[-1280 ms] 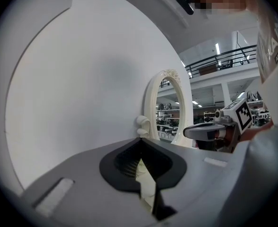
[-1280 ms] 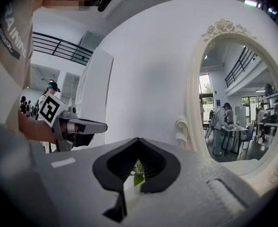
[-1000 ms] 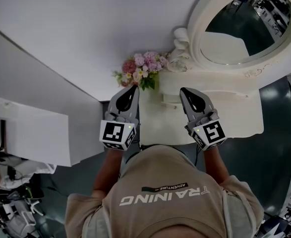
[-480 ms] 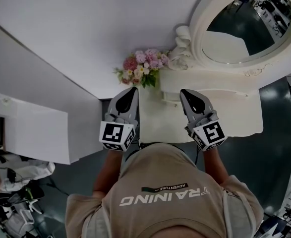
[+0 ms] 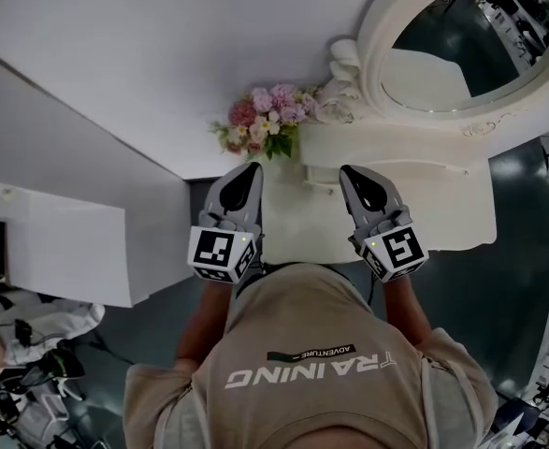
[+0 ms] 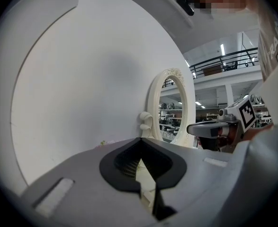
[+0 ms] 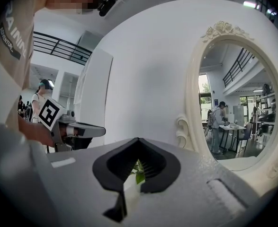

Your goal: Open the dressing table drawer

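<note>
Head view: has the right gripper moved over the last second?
No. The right gripper sits at the same spot over the table's front edge, right of the flowers, as a second ago.

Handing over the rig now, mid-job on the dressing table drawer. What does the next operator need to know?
Left gripper: shut, empty, by the left edge of the dressing table.
Right gripper: shut, empty, over the table.
Flowers and oval mirror stand at the table's back.
Done: nothing gripped yet.
Left: the drawer shows in no view; find its handle, grip it, pull.
</note>
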